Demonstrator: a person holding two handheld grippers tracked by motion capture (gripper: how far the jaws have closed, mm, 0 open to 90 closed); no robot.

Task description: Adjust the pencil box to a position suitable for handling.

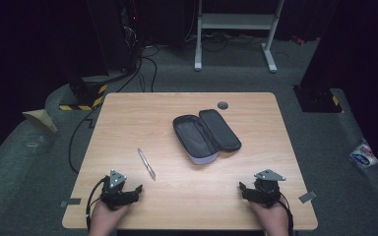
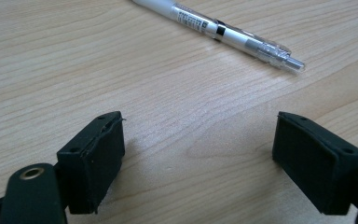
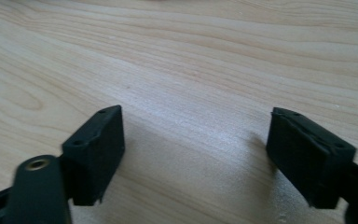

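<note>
I find the pen (image 1: pixel 146 163) lying just ahead of my left tool (image 1: pixel 139 188), long axis running away toward the open pencil case (image 1: pixel 205 135). Both tools stand spread and empty (right tool (image 1: pixel 241 187) well apart from the pen), so I judge the left nearer.

Light wooden table (image 1: pixel 142 110) with 1 pen (image 1: pixel 146 163), 1 open pencil case (image 1: pixel 205 134), 1 grey disc (image 1: pixel 222 104).

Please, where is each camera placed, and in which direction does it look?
High view: above the person's side, looking forward and down on the table; hands, left hand-held gripper and right hand-held gripper show.
Left gripper view: rides on the left hand-held gripper, looking along its open jaws toward the pen.
Right gripper view: rides on the right hand-held gripper, facing bare wood between open jaws.
Shared: the pen shows in high and left views.
</note>
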